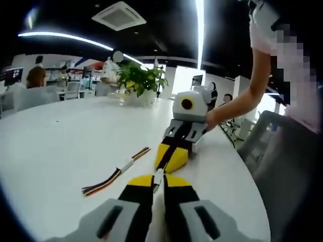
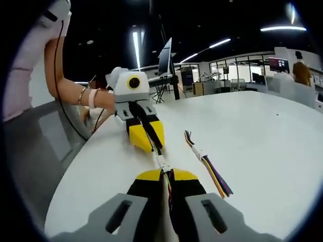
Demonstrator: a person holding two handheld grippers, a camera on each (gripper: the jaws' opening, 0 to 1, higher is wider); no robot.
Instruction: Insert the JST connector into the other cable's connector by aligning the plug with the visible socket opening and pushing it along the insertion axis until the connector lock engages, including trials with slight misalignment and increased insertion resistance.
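My left gripper point(image 1: 158, 182) has its yellow-tipped jaws drawn narrow, nipped on a small white JST connector point(image 1: 158, 177) that pokes out just past the tips; the wires behind it are hidden between the jaws. Straight ahead of it, tip to tip, comes my right gripper point(image 1: 170, 156), its jaws likewise pinched together and pointing back at mine, so the two tools lie on one line across the white table point(image 1: 55, 151). From the right gripper view the same line reads the other way: my right gripper point(image 2: 166, 176) is closed on a bundle of coloured wires, whose white connector housing point(image 2: 162, 162) reaches forward from the tips toward the left gripper point(image 2: 146, 138) facing it. I judge the two connectors to be touching or already part-mated in the short gap between the tips, though the joint is too small to tell whether the lock has caught. The move turns on this shared axis: each tool must push straight along its own jaws toward the other, with no sideways drift. Off to the left of my left jaws, and to the right of my right jaws, a spare cable point(image 1: 113, 174) with its own white connector lies loose on the table, clear of both tools. Further off stands a potted plant point(image 1: 139, 80).
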